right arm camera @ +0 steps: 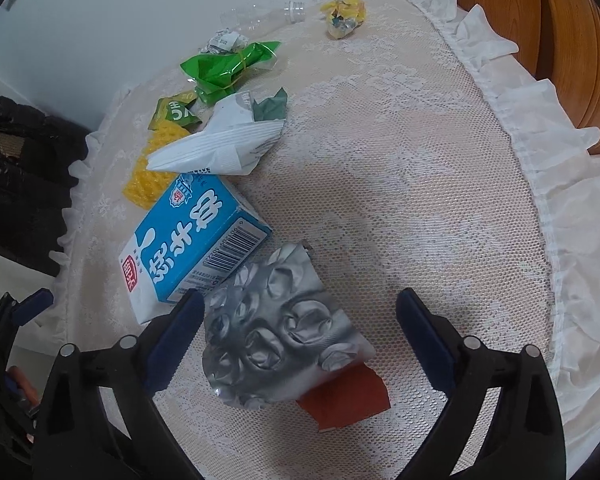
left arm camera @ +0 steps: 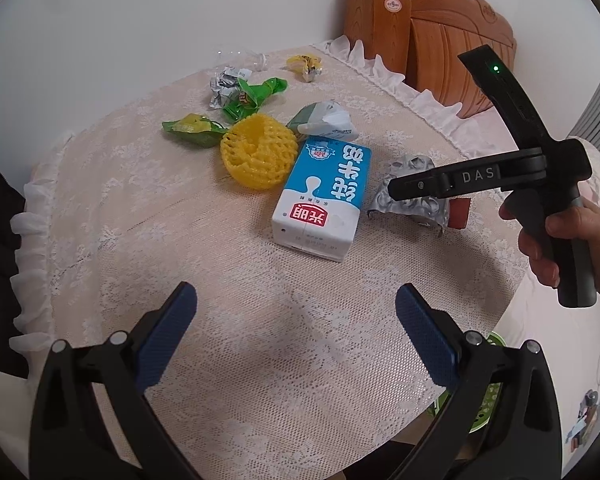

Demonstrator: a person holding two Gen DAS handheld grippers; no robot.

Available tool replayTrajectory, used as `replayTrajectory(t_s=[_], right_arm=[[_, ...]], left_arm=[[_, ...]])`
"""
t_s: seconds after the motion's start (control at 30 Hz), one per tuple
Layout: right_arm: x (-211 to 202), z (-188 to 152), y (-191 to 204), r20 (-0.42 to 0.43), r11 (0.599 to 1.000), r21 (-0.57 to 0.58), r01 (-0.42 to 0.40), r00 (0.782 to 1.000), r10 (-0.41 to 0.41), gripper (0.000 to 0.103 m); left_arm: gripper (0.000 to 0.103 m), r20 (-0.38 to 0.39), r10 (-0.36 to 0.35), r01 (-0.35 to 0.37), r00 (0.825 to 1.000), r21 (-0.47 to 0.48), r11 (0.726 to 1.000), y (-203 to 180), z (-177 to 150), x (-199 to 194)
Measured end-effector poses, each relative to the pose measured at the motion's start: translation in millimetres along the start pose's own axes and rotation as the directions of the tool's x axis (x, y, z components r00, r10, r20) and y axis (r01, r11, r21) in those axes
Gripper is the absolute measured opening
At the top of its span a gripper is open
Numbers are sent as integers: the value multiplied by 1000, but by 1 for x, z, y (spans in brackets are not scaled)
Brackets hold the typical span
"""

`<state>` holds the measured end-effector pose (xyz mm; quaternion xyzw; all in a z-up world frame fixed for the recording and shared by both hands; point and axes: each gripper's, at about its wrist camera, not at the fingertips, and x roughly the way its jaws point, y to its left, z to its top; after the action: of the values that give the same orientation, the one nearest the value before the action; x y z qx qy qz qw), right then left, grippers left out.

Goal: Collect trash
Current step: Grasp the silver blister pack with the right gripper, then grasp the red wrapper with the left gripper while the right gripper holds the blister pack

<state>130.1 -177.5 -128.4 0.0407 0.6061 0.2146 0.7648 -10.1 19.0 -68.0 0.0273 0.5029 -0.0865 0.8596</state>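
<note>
Left wrist view shows the left gripper (left arm camera: 296, 332) closest, its two blue-padded jaws standing wide apart with nothing between them, above a round table with a beige lace cloth and white frilled edge (left arm camera: 260, 360). Past the bare cloth lies a blue and white milk carton (left arm camera: 322, 198), flat on its side. Just left of it rests a yellow foam fruit net (left arm camera: 256, 152), and to the right a crumpled silver foil wrapper (left arm camera: 414, 196) with a small red-brown piece of card (left arm camera: 458, 212) beside it. A person's hand (left arm camera: 556, 240) grasps the black handle of the right gripper (right arm camera: 300, 340), which tilts down over this foil.

In the right wrist view those jaws are spread wide. The foil sits between them, near the left pad; whether the pad touches it cannot be told, and the right pad is well apart from it.

Farther away lie a white and green crumpled packet (left arm camera: 324, 120), two green plastic wrappers (left arm camera: 252, 96), a small crumpled printed paper (left arm camera: 224, 84), a yellow wrapper (left arm camera: 304, 65) and a clear plastic bottle (right arm camera: 260, 14) near the white wall (left arm camera: 160, 20). Behind the table on the right stands carved orange-brown wooden furniture (left arm camera: 432, 40).
</note>
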Motion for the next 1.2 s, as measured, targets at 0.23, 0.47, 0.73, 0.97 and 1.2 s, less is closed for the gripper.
replayTrajectory(t_s=[0.23,0.47,0.73,0.97,1.2], right_arm=[[-6,-2,24,-21,981,-178,75,997,-80,101],[12,5,49,-111,874,-465,142,970,-217,101],[10,22,50,-143,890,-448,82,977,-161,73],[-28,21,34,-66,954,-299,0,998,-20,73],[-113,-3,-10,225,999,-20,26,974,-21,73]], left_arm=[[95,-12,-1,1,1000,-16,1000,7,1,3],[95,-11,1,-1,1000,-28,1000,13,0,3],[95,-5,10,-11,1000,-60,998,22,-5,0],[95,12,0,1,1000,-61,998,19,-3,-4],[95,30,-103,102,994,35,994,-30,11,4]])
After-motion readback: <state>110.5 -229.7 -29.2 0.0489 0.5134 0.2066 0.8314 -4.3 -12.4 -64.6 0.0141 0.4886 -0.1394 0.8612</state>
